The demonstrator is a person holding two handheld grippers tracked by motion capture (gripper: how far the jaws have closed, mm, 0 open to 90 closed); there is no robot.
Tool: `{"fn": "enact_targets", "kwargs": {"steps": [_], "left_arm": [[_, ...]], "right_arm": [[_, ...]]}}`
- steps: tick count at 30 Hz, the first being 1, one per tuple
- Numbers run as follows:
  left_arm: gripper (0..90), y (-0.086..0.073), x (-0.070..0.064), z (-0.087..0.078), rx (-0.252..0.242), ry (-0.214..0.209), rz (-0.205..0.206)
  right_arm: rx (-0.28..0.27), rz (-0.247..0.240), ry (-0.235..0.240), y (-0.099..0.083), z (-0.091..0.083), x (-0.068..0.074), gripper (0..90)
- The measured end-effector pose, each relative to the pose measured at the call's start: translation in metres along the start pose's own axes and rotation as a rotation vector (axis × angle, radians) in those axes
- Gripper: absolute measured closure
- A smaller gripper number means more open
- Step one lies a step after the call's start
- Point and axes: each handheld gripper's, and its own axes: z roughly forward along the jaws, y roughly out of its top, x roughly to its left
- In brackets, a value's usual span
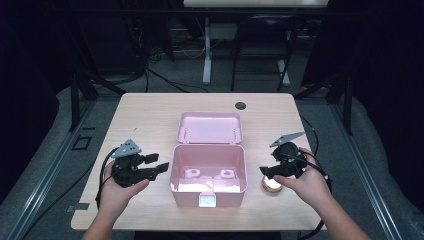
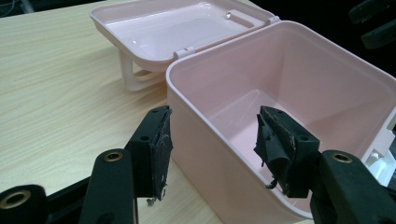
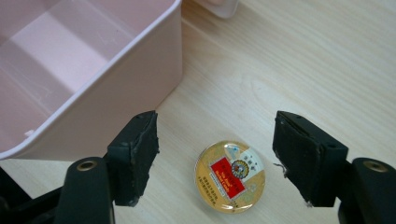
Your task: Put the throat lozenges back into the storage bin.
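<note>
A pink plastic box (image 1: 174, 170) stands open mid-table, its lid (image 1: 210, 128) laid back behind it and the inside bare. My left gripper (image 1: 156, 164) is open just left of the box. In the left gripper view my gripper (image 2: 212, 140) points at the box's near corner (image 2: 196, 121), nothing between its pads. A round gold tin (image 1: 272, 185) with a red label lies right of the box. My right gripper (image 1: 267, 172) hovers over it. In the right gripper view that gripper (image 3: 217, 140) is open, with the tin (image 3: 229, 176) on the table between its pads, untouched.
The box has a white latch (image 1: 207, 200) on its front wall. A dark round grommet (image 1: 240, 105) sits near the table's far edge. Bare wood (image 1: 145, 120) lies on both sides of the lid. Cables trail from both grippers off the table.
</note>
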Motion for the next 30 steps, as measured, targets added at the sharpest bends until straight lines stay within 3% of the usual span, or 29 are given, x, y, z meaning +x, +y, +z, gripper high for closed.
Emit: {"fn": "enact_targets", "kwargs": {"steps": [6,11,15,24,30], "left_arm": [[45.0,0.0,-0.001,0.001,0.0,-0.004,-0.001],[45.1,0.0,0.0,0.001,0.002,-0.005,-0.002],[45.1,0.0,0.0,0.0,0.002,-0.007,-0.003],[45.5,-0.001,0.001,0.001,0.006,-0.011,-0.005],[45.6,-0.001,0.002,0.001,0.001,-0.011,-0.008]], "right_arm": [[0.065,-0.017,-0.017,0.002,0.004,-0.002,33.6],[0.134,-0.017,-0.003,0.002,0.011,-0.005,32.7],[0.168,-0.037,-0.017,0.001,0.016,-0.006,26.1],[0.255,-0.088,0.0,-0.004,0.027,-0.007,18.0],[0.316,-0.076,-0.01,-0.008,0.037,-0.011,14.3]]}}
